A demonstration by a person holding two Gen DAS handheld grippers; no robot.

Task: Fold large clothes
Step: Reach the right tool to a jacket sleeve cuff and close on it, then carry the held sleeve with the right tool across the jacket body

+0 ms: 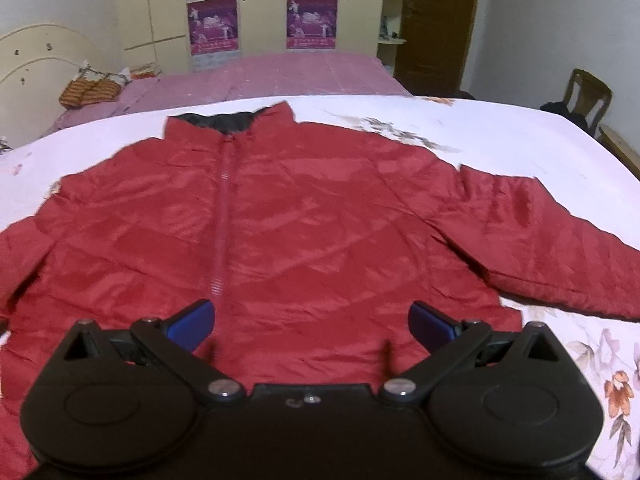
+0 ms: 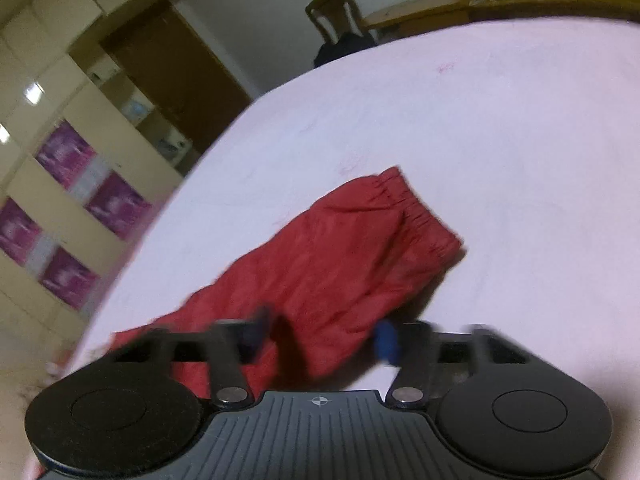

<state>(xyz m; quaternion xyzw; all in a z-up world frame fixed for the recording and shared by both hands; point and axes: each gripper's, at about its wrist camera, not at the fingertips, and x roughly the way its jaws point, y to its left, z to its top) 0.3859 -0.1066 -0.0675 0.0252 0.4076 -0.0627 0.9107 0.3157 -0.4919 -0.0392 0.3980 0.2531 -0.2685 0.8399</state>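
A: Where's the jacket (image 1: 288, 216)?

B: Flat on the bedsheet (image 1: 500, 136), front up, collar (image 1: 228, 120) at the far end, zip (image 1: 222, 208) along its long axis, pointing away.

A: And the 2 grippers?

B: The left gripper (image 1: 311, 322) hovers over its hem, jaws wide apart, empty. The right gripper (image 2: 324, 340) straddles the sleeve (image 2: 340, 256), jaws half-closed, blurred; I can't tell if they pinch it. Cuff (image 2: 420, 208) points away.

1 red jacket (image 1: 312, 220), w/ 2 sleeves (image 1: 560, 240) showing, 1 zip (image 1: 222, 208). 2 grippers: left (image 1: 310, 320), right (image 2: 324, 336), 2 blue pads (image 1: 192, 322) each. 2 beds: 1 floral sheet (image 1: 520, 140), 1 pink (image 1: 280, 76). 4 purple posters (image 1: 213, 24) in left view. 1 chair (image 1: 586, 94). 1 headboard (image 1: 40, 60). 1 brown door (image 1: 436, 28).
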